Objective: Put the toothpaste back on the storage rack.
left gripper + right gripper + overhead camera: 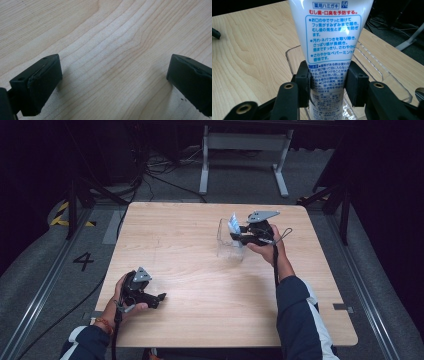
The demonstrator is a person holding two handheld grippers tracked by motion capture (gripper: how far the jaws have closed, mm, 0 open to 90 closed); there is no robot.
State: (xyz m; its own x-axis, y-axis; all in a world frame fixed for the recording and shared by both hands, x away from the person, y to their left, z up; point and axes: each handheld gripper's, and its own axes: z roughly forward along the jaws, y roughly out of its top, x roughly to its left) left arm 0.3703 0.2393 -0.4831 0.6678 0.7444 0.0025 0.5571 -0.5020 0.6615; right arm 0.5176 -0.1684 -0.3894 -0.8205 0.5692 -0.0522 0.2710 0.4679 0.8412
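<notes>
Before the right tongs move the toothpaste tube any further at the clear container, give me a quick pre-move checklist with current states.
1. Right tongs clamped on toothpaste tube: ok.
2. Grip centred across the tube's width: ok.
3. Tube over the clear container: ok.
4. Container free of other items: cannot tell.
5. Left tongs open, holding nothing, over bare table: ok.
6. Left tongs well apart from the container: ok.

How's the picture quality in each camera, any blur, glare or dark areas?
High view: table evenly lit, surrounding floor dark. Left gripper view: wood grain sharp, soft shadows beside the jaws. Right gripper view: toothpaste tube print crisp, clear tray shows faint reflections, far background dim.
</notes>
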